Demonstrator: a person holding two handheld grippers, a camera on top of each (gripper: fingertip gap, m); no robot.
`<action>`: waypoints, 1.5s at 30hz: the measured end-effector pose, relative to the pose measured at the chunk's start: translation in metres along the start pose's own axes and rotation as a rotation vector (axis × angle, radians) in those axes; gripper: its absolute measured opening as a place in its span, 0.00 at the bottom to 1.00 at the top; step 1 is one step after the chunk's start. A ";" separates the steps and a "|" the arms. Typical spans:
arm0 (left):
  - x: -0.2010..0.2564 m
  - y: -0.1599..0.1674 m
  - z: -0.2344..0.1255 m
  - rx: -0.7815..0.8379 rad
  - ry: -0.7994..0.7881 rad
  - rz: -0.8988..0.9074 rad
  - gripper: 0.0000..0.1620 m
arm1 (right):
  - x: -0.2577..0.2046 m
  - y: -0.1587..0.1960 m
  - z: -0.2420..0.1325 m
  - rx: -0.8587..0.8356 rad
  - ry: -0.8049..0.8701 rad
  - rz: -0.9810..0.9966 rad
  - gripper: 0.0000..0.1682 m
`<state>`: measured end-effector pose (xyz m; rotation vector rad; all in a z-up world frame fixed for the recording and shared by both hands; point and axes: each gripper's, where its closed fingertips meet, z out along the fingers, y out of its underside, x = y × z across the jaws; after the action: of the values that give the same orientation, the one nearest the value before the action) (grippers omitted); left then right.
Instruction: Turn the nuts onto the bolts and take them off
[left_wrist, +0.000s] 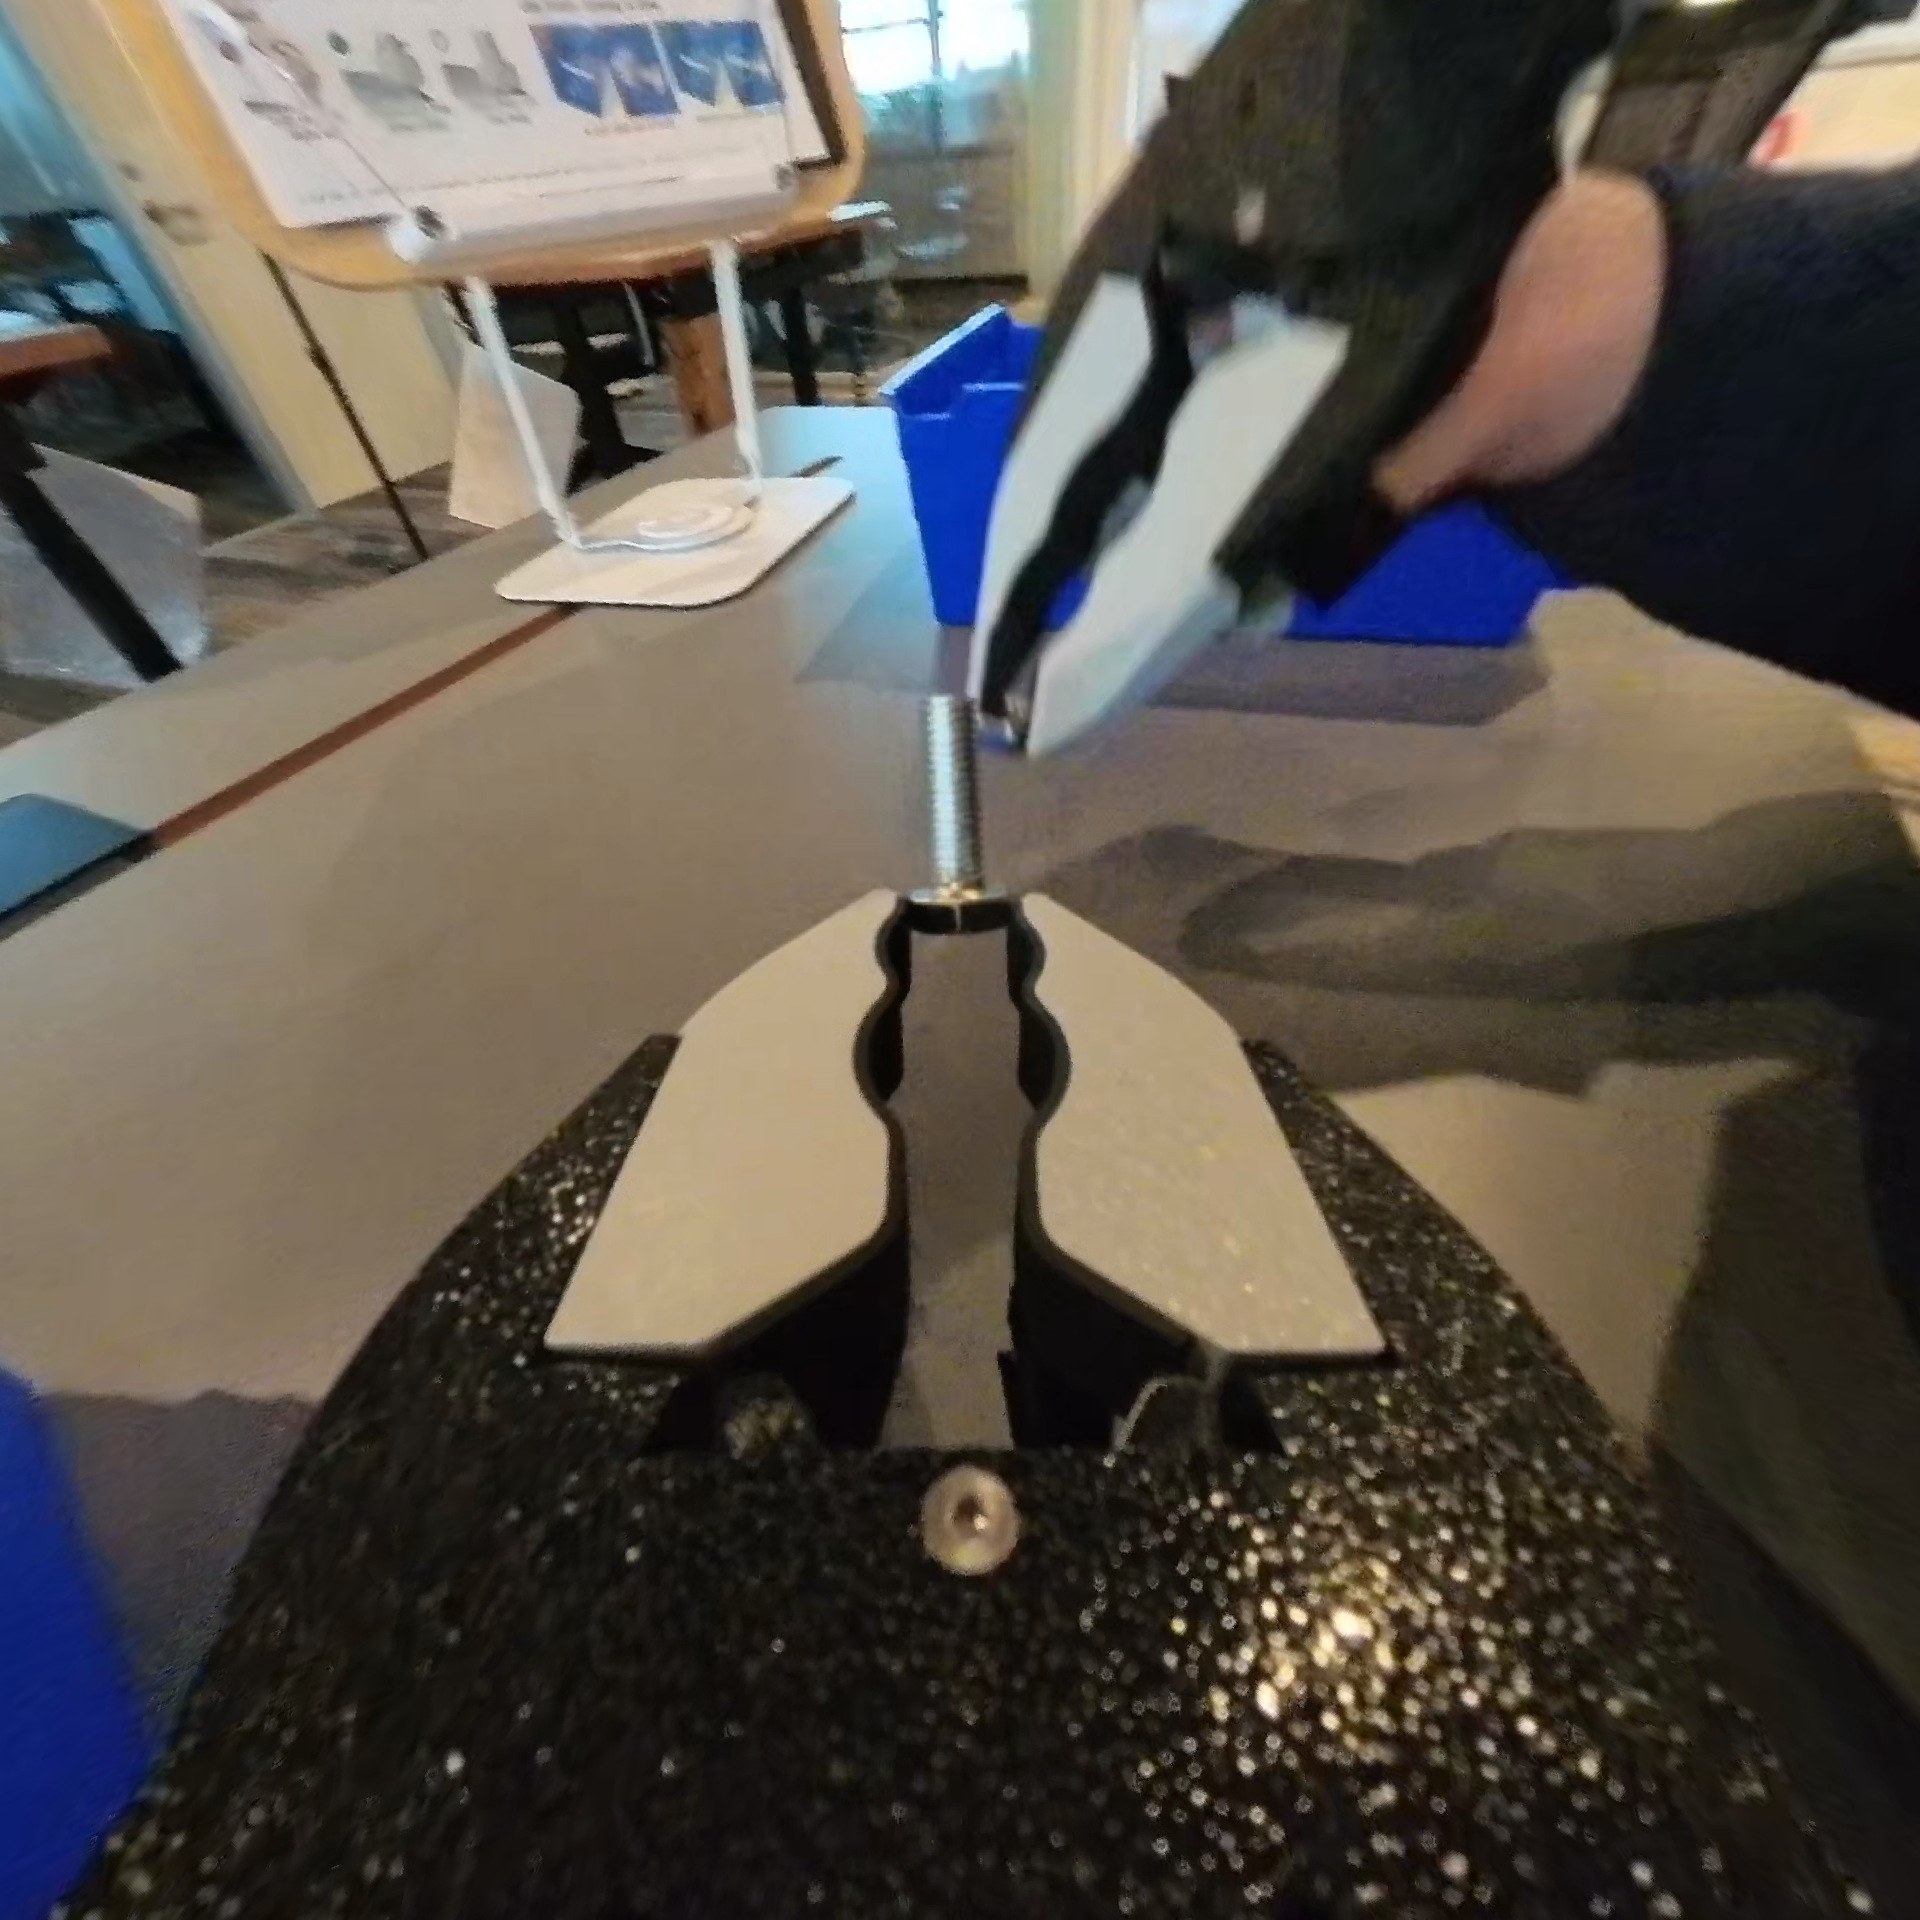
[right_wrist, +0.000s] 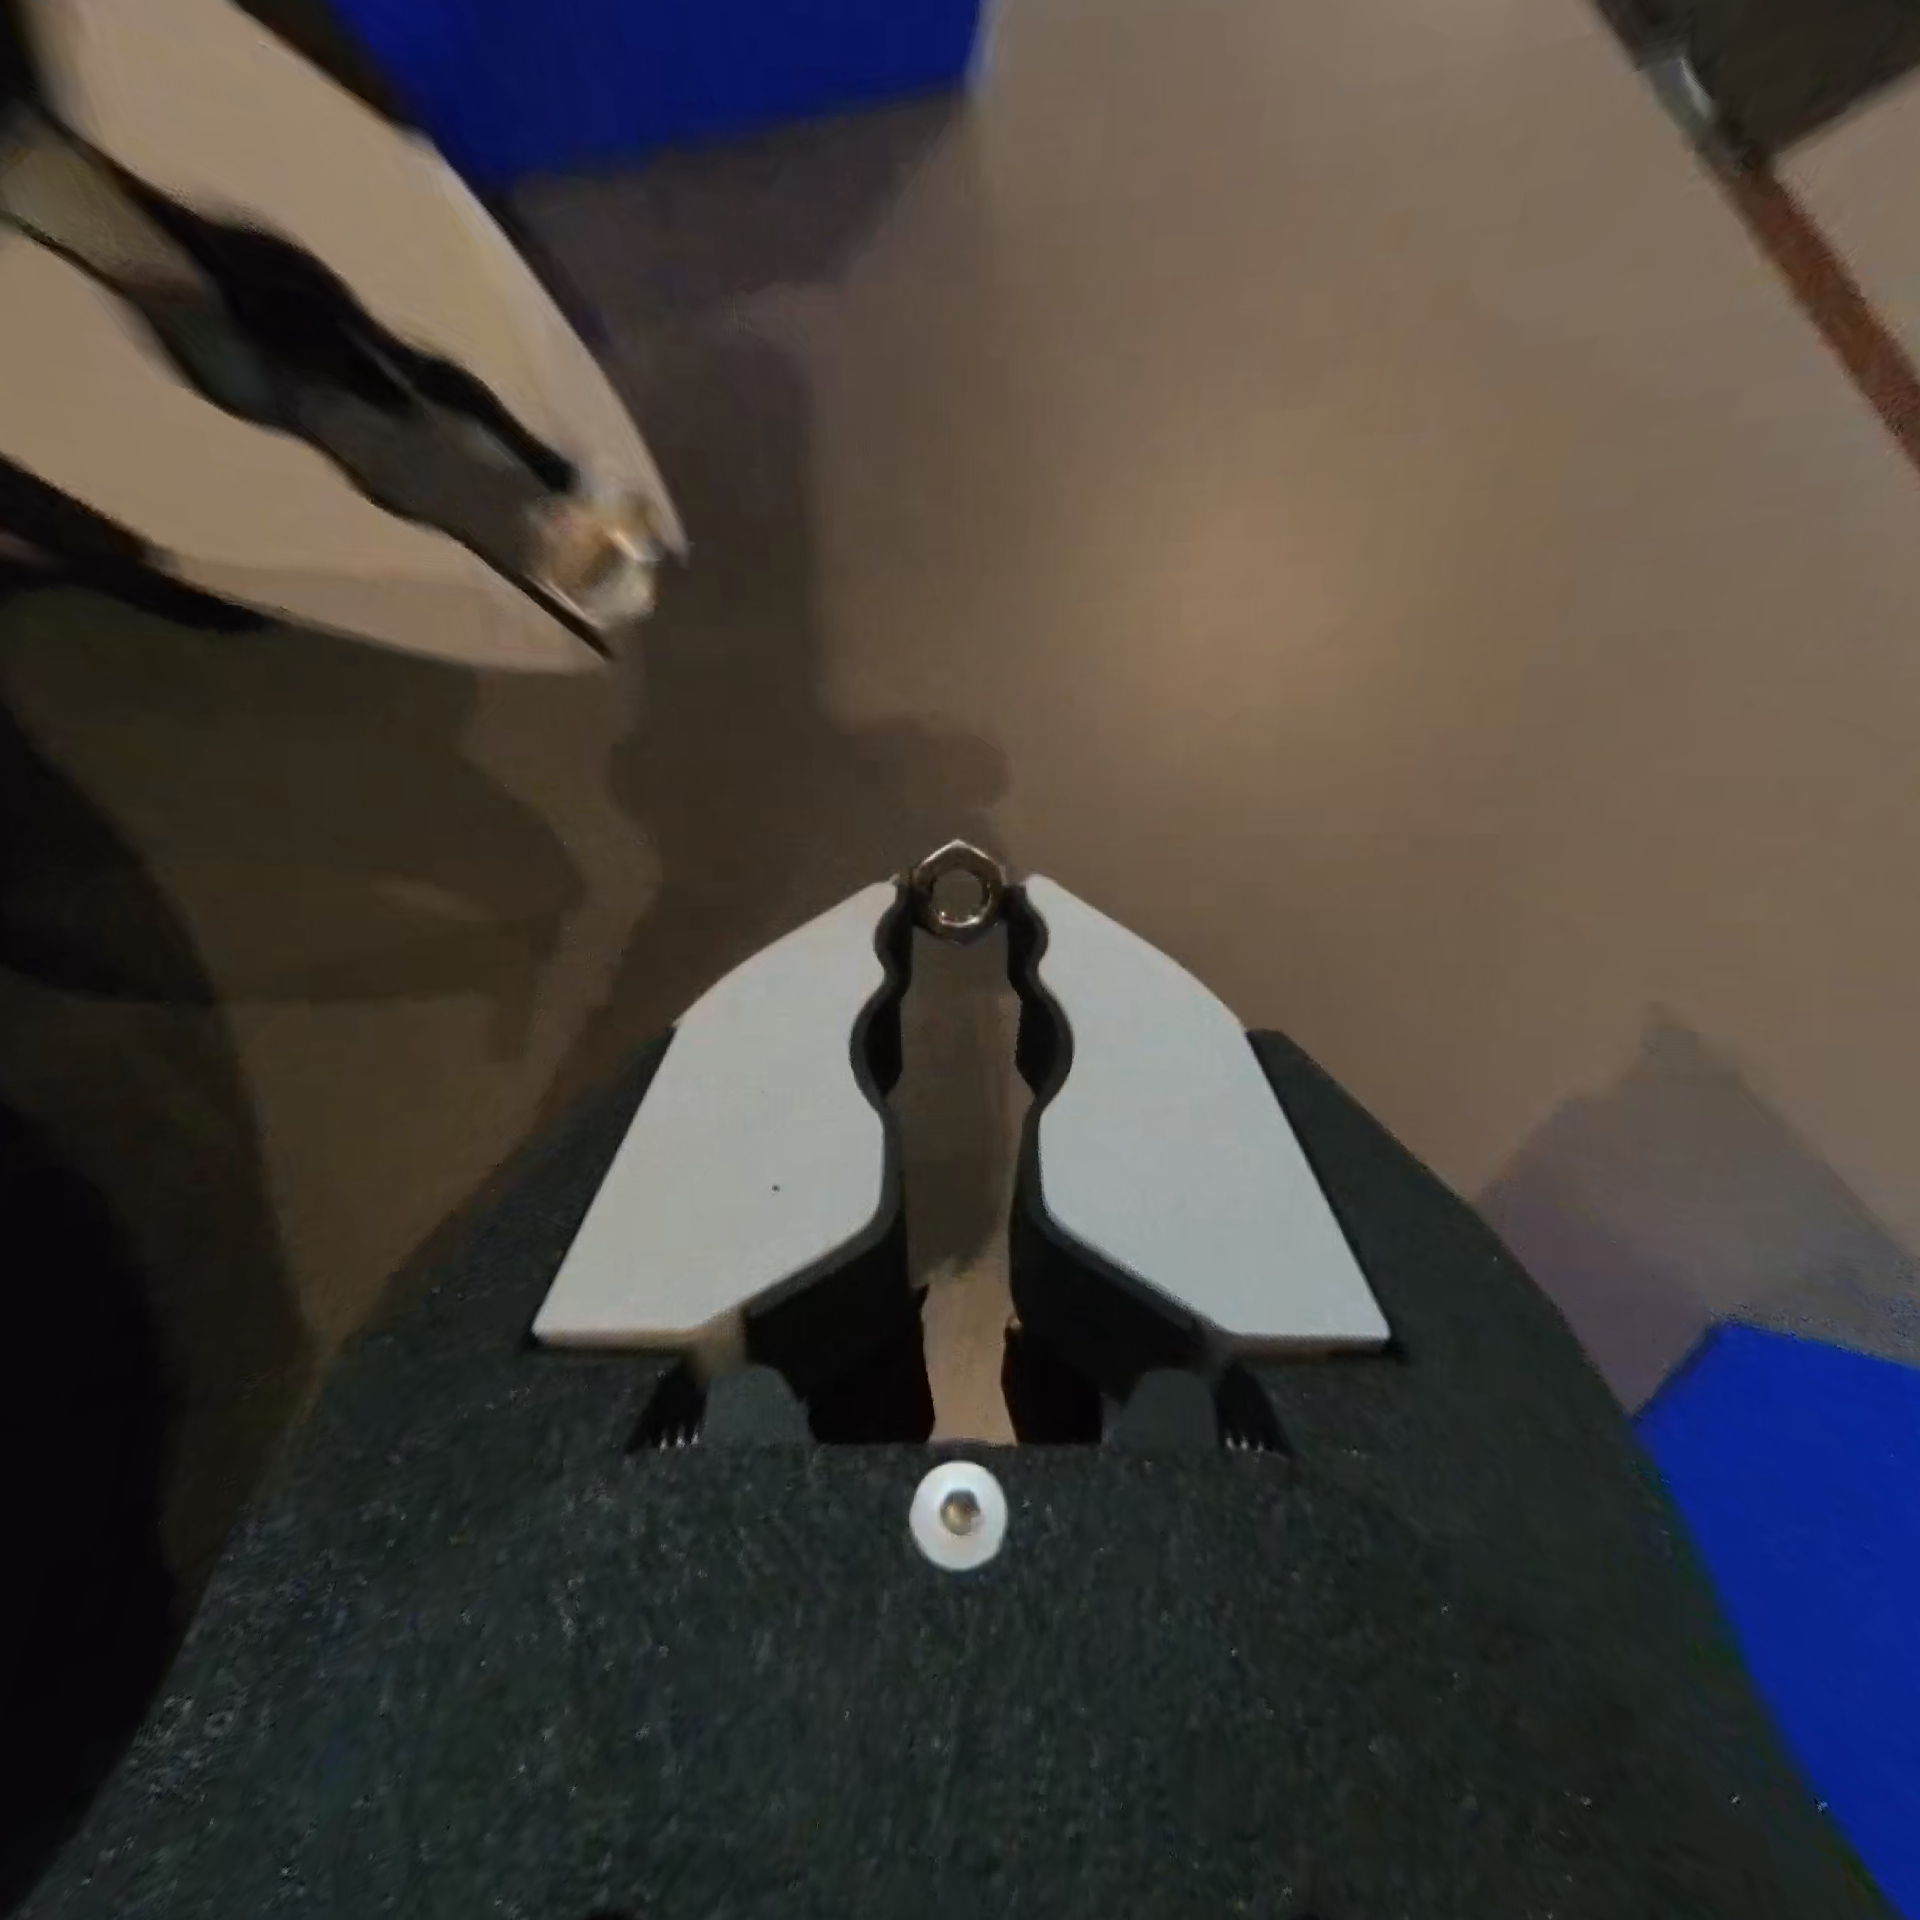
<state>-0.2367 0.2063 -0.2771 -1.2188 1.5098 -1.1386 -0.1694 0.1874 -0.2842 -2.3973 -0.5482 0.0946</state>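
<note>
My left gripper (left_wrist: 956, 914) is shut on the head of a silver bolt (left_wrist: 954, 800), whose threaded shank points forward above the grey table. My right gripper (right_wrist: 958, 902) is shut on a small silver hex nut (right_wrist: 958, 900), its hole facing the camera. In the left wrist view the right gripper (left_wrist: 1013, 727) comes down from the upper right, its tips just right of the bolt's far end. In the right wrist view the left gripper (right_wrist: 613, 577) shows blurred at upper left with the bolt's tip at its fingertips. Nut and bolt are apart.
Blue bins (left_wrist: 966, 457) stand on the table behind the right gripper; a blue bin (right_wrist: 1787, 1538) also shows at lower right of the right wrist view. A white stand with a printed board (left_wrist: 665, 540) sits at the back left. A person's hand and dark sleeve (left_wrist: 1714, 416) hold the right gripper.
</note>
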 end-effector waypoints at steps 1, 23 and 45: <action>0.004 0.001 0.002 -0.007 0.029 0.004 0.10 | -0.004 -0.009 -0.011 0.072 -0.065 -0.009 0.10; 0.057 0.005 0.002 -0.020 0.398 0.031 0.10 | -0.073 -0.020 -0.033 0.219 -0.547 -0.476 0.11; 0.058 0.002 -0.001 -0.006 0.429 0.010 0.10 | -0.075 -0.016 -0.034 0.288 -0.538 -0.515 0.10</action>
<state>-0.2467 0.1491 -0.2837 -1.0078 1.8308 -1.4548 -0.2361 0.1476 -0.2537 -1.8727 -1.2864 0.5585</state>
